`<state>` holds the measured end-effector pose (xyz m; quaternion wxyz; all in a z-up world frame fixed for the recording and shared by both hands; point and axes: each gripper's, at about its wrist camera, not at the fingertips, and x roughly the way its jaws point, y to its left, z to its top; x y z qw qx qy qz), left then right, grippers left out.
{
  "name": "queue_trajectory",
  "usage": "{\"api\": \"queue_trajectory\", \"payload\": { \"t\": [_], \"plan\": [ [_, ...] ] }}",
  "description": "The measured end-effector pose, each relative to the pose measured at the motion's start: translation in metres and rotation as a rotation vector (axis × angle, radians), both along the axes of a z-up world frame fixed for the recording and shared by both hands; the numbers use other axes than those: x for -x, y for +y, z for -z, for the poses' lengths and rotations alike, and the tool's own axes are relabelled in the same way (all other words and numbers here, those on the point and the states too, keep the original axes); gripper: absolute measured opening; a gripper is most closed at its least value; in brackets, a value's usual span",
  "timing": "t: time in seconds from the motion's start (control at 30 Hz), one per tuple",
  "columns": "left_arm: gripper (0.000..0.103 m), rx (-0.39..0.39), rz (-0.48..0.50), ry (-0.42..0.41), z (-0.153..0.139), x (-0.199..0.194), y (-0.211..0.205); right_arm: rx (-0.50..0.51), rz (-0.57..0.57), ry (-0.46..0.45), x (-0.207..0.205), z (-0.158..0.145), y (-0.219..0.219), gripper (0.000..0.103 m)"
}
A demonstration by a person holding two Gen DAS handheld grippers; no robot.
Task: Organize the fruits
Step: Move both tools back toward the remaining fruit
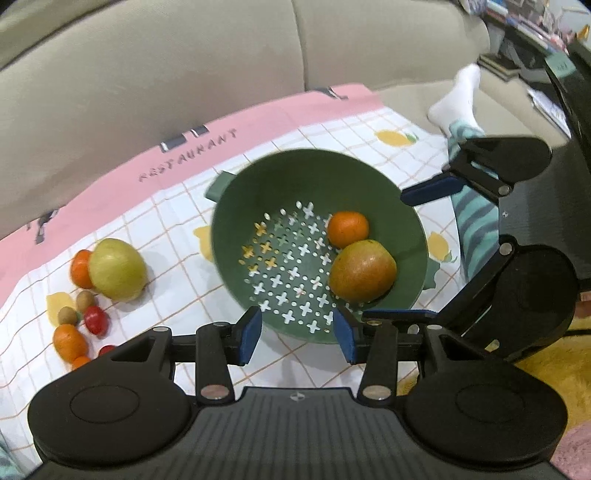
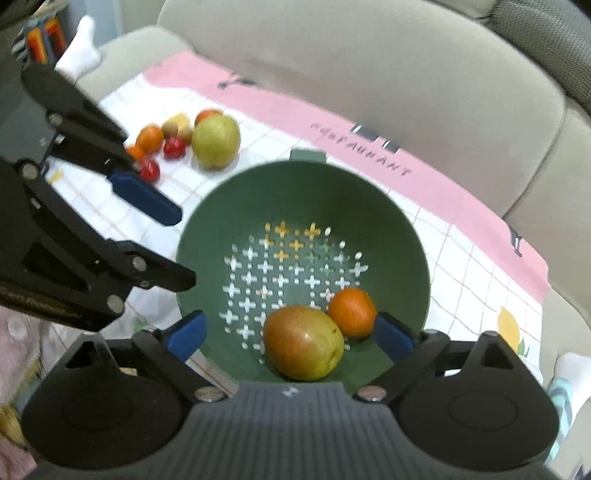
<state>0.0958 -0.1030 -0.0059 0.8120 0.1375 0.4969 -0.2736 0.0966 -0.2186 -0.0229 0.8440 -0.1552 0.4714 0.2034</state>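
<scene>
A beige sofa [image 1: 155, 74] fills the far side of the scene, its padded back cushions split by a deep seam. A white checked cloth [image 1: 177, 229] with a pink border and lemon prints lies spread over the seat. At far right, a dark shelf [image 1: 524, 26] holds stacked books. A yellow shaggy rug [image 1: 569, 373] shows at near right. Lighting is soft and even.

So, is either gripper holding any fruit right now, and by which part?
Nothing is held. The left gripper and right gripper are both open and empty above the green perforated plastic colander.
</scene>
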Motion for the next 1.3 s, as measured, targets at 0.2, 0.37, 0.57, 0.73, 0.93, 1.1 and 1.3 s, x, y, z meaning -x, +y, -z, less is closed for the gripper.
{"api": "queue_trajectory", "payload": {
  "t": [0.2, 0.37, 0.57, 0.73, 0.93, 1.1, 1.3],
  "plan": [
    [0.054, 0.051, -0.077, -0.060, -0.019, 0.010, 0.025, -0.099, 0.131, -0.061, 0.012, -0.013, 0.004, 0.097],
    [0.057, 0.082, -0.174, -0.117, -0.028, 0.016, 0.052, -0.197, 0.208, -0.108, 0.022, -0.021, 0.015, 0.097],
    [0.057, 0.110, -0.271, -0.158, -0.027, 0.023, 0.086, -0.255, 0.236, -0.165, 0.034, -0.024, 0.044, 0.099],
    [0.058, 0.148, -0.354, -0.183, -0.022, 0.024, 0.114, -0.254, 0.214, -0.224, 0.038, -0.022, 0.073, 0.099],
    [0.058, 0.209, -0.447, -0.188, -0.014, 0.020, 0.145, -0.250, 0.162, -0.256, 0.032, -0.019, 0.106, 0.099],
    [0.058, 0.230, -0.516, -0.182, -0.005, 0.015, 0.167, -0.213, 0.080, -0.273, 0.025, -0.009, 0.135, 0.099],
    [0.058, 0.237, -0.583, -0.163, 0.010, 0.010, 0.191, -0.179, 0.049, -0.314, 0.016, 0.002, 0.161, 0.098]
  ]
}}
